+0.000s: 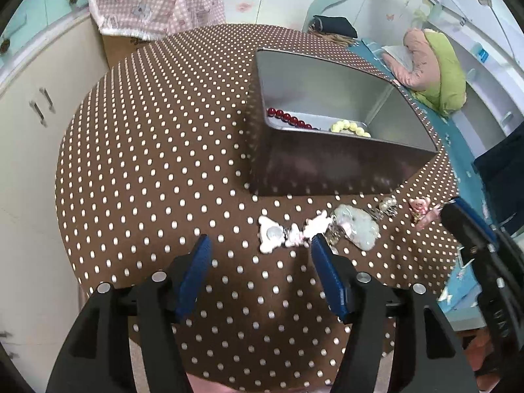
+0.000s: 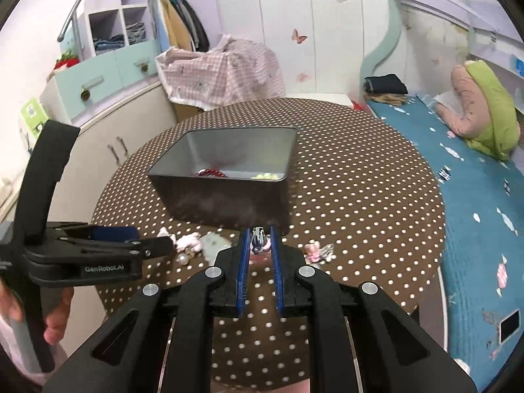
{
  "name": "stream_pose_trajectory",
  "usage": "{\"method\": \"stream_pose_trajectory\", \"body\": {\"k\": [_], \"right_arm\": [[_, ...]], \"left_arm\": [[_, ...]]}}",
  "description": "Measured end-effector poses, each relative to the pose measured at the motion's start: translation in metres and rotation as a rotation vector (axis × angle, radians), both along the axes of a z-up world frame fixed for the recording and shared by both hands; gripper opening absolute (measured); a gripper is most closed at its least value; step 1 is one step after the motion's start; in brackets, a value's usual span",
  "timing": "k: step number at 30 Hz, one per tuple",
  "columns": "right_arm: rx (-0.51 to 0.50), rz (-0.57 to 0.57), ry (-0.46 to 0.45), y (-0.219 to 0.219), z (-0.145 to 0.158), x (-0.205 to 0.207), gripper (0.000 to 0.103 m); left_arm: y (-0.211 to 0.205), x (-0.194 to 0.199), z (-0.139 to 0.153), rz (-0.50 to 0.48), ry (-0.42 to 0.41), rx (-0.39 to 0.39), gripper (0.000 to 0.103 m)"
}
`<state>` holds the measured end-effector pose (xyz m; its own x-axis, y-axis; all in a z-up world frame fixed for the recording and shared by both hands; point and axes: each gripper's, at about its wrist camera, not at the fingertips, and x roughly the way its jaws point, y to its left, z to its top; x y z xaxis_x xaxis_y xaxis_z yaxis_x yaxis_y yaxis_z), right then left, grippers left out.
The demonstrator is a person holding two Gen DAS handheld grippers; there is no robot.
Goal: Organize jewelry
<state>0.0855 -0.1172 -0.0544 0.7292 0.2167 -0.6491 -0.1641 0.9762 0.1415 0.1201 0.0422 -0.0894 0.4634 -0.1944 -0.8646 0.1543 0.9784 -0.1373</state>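
A metal tin (image 1: 327, 163) stands on the dotted round table (image 1: 157, 150); it also shows in the right wrist view (image 2: 226, 203). Inside lie a red bead bracelet (image 1: 288, 118) and a yellow bead bracelet (image 1: 348, 128). Several hair clips lie in front of the tin: a white bear clip (image 1: 271, 234), a pale clip (image 1: 358, 226), a pearl piece (image 1: 388, 206), a pink clip (image 1: 419, 206). My left gripper (image 1: 258, 249) is open and empty, just short of the white clip. My right gripper (image 2: 259, 242) is shut on a small pink hair clip (image 2: 258, 240) near the tin's front wall.
A bed with a blue sheet (image 2: 475, 216) lies right of the table, with a pink and green pillow (image 2: 481, 111). A cabinet (image 2: 108, 144) and a box under pink checked cloth (image 2: 222, 68) stand behind the table. A phone (image 2: 509, 326) lies on the bed.
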Motion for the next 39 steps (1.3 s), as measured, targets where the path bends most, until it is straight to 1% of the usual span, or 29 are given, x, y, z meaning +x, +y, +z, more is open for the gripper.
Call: {"method": "stream_pose_trajectory", "body": {"k": [4, 6, 7, 10, 12, 13, 14, 15, 18, 23, 24, 27, 32, 35, 39], "right_arm": [[0.009, 0.005, 0.020, 0.000, -0.004, 0.004, 0.013], [0.014, 0.007, 0.025, -0.002, -0.009, 0.004, 0.013], [0.018, 0.006, 0.028, -0.002, -0.010, 0.006, 0.013], [0.025, 0.000, 0.033, -0.004, -0.015, 0.006, 0.013], [0.032, -0.004, 0.034, -0.008, -0.015, 0.008, 0.013], [0.035, -0.006, 0.034, -0.009, -0.015, 0.009, 0.013], [0.040, -0.006, 0.032, -0.011, -0.015, 0.009, 0.013], [0.042, -0.005, 0.031, -0.012, -0.015, 0.009, 0.013], [0.045, -0.007, 0.030, -0.018, -0.017, 0.009, 0.013], [0.047, -0.002, 0.027, -0.018, -0.015, 0.009, 0.013], [0.042, -0.001, 0.021, -0.019, -0.013, 0.008, 0.013], [0.028, 0.004, 0.006, -0.018, -0.009, 0.007, 0.013], [0.034, 0.001, -0.009, -0.016, -0.002, 0.007, 0.013], [0.029, 0.004, -0.019, -0.015, 0.003, 0.006, 0.013], [-0.001, 0.019, -0.049, -0.007, 0.015, 0.006, 0.013]], "left_arm": [[-0.014, 0.002, -0.004, -0.023, -0.046, 0.105, 0.061], [-0.023, 0.002, -0.004, -0.025, -0.060, 0.134, 0.061], [-0.025, 0.001, -0.004, -0.028, -0.068, 0.143, 0.061], [-0.023, 0.003, -0.005, -0.042, -0.064, 0.135, 0.059], [-0.022, 0.001, -0.005, -0.076, -0.068, 0.133, 0.052], [-0.021, 0.000, -0.004, -0.093, -0.070, 0.131, 0.044], [-0.019, -0.001, -0.004, -0.096, -0.072, 0.131, 0.033], [-0.016, -0.002, -0.003, -0.095, -0.072, 0.132, 0.026], [-0.003, -0.001, -0.003, -0.088, -0.050, 0.073, 0.026], [0.006, 0.001, -0.003, -0.074, -0.037, 0.038, 0.025], [0.010, 0.000, -0.001, -0.066, -0.038, 0.033, 0.022], [0.016, -0.003, 0.003, -0.048, -0.053, 0.026, 0.022], [0.026, -0.008, 0.011, -0.032, -0.075, 0.020, 0.022], [0.029, -0.015, 0.022, -0.014, -0.105, 0.014, 0.022], [0.035, -0.019, 0.038, 0.002, -0.148, 0.008, 0.022]]}}
